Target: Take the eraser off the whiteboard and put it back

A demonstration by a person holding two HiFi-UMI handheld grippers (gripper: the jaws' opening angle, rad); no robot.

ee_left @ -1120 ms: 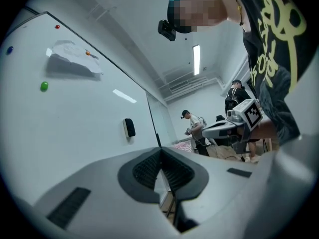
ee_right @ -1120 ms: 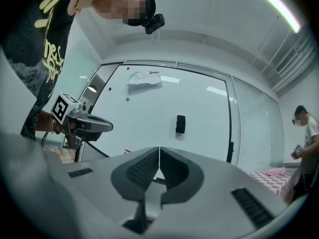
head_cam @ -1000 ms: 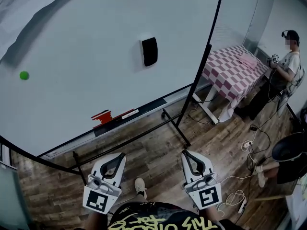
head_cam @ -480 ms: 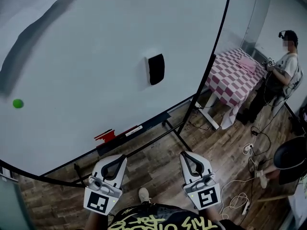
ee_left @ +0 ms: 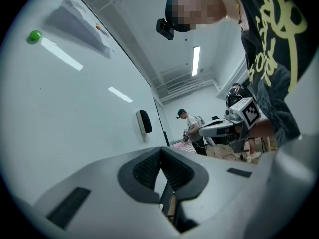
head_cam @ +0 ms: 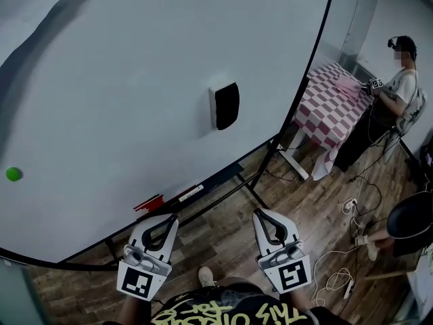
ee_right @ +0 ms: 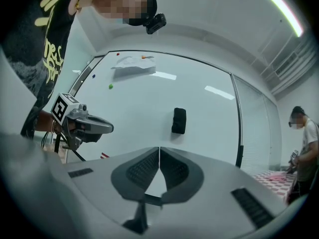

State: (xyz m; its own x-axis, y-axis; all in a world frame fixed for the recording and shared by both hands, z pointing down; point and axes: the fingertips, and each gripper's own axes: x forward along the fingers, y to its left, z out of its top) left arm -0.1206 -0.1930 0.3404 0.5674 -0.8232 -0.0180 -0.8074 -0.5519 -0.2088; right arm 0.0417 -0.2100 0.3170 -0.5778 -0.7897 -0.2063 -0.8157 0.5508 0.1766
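Note:
A black eraser [head_cam: 226, 105] sticks to the big whiteboard [head_cam: 122, 93], right of its middle; it also shows in the left gripper view as the eraser [ee_left: 144, 122] and in the right gripper view as the eraser [ee_right: 178, 120]. My left gripper [head_cam: 169, 221] and right gripper [head_cam: 260, 215] hang low in the head view, side by side, well short of the board. Both are shut with nothing between their jaws. The right gripper [ee_right: 159, 149] points straight toward the eraser; the left gripper [ee_left: 160, 151] points along the board.
A red object [head_cam: 149, 202] and markers lie on the board's tray. A green magnet [head_cam: 13, 174] sits at far left. The board's black stand legs [head_cam: 254, 193] cross the wooden floor. A checked table [head_cam: 335, 107], a seated person [head_cam: 396, 87] and floor cables [head_cam: 338, 276] are at right.
The whiteboard and eraser have grown larger and slid lower right in the head view as I moved toward the board. Both grippers kept their pose, shut.

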